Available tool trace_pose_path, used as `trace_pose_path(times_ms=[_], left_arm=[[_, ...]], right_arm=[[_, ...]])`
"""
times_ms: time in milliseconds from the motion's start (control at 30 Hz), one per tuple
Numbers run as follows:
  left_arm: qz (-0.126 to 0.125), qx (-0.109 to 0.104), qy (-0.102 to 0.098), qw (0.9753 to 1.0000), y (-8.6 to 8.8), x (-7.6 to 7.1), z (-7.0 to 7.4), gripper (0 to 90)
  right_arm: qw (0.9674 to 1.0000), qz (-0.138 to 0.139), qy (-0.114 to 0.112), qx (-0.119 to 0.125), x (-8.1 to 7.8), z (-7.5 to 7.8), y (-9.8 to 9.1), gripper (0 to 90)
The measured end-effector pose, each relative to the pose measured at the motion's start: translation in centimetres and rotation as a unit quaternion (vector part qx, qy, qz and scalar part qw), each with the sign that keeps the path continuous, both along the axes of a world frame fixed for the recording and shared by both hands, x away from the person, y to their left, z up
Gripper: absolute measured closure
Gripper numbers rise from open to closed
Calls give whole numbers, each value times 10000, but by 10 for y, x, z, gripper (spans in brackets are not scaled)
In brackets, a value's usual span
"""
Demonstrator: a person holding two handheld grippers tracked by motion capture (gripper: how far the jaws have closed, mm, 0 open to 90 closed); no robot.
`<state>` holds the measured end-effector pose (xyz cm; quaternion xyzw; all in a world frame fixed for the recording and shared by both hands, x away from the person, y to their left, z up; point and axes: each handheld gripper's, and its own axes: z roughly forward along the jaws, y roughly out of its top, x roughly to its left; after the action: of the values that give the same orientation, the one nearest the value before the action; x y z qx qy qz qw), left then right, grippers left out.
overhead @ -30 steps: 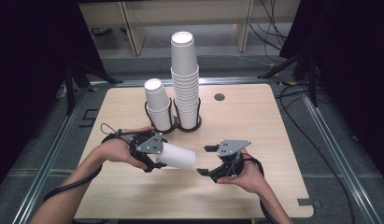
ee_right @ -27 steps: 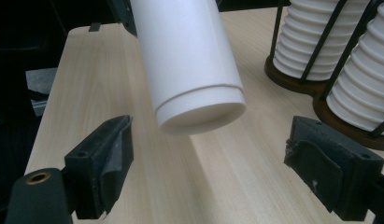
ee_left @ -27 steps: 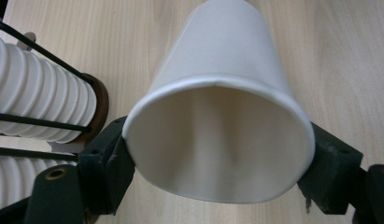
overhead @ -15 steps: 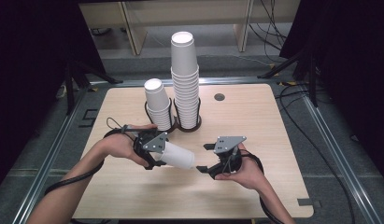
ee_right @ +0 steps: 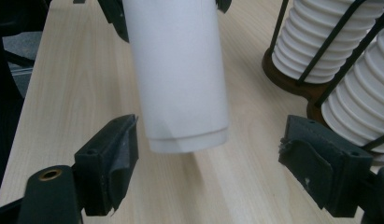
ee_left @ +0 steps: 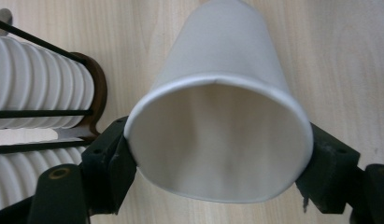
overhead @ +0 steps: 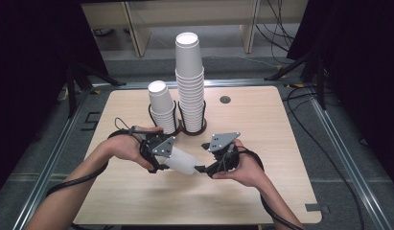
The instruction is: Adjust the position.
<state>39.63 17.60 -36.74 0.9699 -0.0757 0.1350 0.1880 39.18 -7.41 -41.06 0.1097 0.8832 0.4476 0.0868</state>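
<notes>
Cup [ee_left: 217, 135] pinched at its rim by my left gripper [overhead: 158, 158], base toward three o'clock so my wide-open right gripper [ee_right: 208, 163] can take it.

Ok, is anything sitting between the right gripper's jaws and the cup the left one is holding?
Nothing visible. The right gripper has its jaws open on either side of the cup's base, with bare table under it. The left gripper pinches the cup's rim.
</notes>
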Motion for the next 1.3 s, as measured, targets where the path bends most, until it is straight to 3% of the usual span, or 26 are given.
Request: trace_pose_path(times_ms=[167, 200, 267, 367, 400, 500, 533, 567, 667, 700, 767, 800, 1000, 1033, 1067, 1233, 1267, 1300], left_arm=[[24, 57, 1, 10000, -1, 1, -1, 231], [18, 58, -15, 10000, -1, 1, -1, 231], [-13, 107, -32, 9999, -1, 1, 0, 231], [-21, 136, -37, 9999, -2, 1, 1, 231], [-11, 128, -37, 9999, -3, 2, 1, 231], [-13, 168, -47, 9998, -3, 2, 1, 231], [-17, 180, -44, 9998, -3, 2, 1, 231], [-14, 167, -41, 9999, -3, 2, 1, 231], [-9, 147, -40, 9999, -3, 2, 1, 231], [-7, 147, -39, 9999, -4, 3, 2, 230], [-20, 148, -45, 9999, -5, 3, 2, 231], [-8, 124, -24, 9999, -5, 2, 1, 231], [-58, 125, -48, 9999, -8, 2, 2, 230], [-58, 134, -56, 9999, -8, 3, 2, 231], [-67, 131, -47, 9999, -9, 3, 2, 231], [-65, 109, -55, 9999, -10, 2, 3, 231], [-64, 112, -62, 9999, -10, 2, 3, 230], [-60, 111, -63, 9999, -10, 3, 3, 230]], right_arm=[[10000, 42, 35, -31, 1, 1, 8, 198], [9999, 108, -96, -36, 2, 2, 10, 198], [9999, 118, 38, -48, 1, 1, 14, 199], [9998, 164, -20, -92, 3, 0, 20, 200], [9998, 164, 63, -95, 2, 0, 22, 200], [9997, 196, -29, -162, 4, -1, 27, 203], [9996, 84, 195, -175, 2, -1, 28, 204], [9996, 209, -6, -195, 5, -1, 30, 204], [9995, 245, 7, -220, 5, -2, 33, 206], [9994, 149, 213, -226, 2, -2, 33, 207], [9993, 137, 223, -252, 2, -3, 34, 209], [9993, 257, -13, -279, 6, -3, 35, 209], [9991, 275, -2, -328, 8, -6, 39, 215], [9991, 167, 198, -327, 5, -6, 40, 215], [9990, 294, 4, -339, 8, -6, 40, 216], [9989, 287, 8, -379, 9, -7, 42, 223], [9990, 197, 189, -359, 7, -7, 43, 224], [9990, 190, 192, -365, 7, -7, 43, 224]])
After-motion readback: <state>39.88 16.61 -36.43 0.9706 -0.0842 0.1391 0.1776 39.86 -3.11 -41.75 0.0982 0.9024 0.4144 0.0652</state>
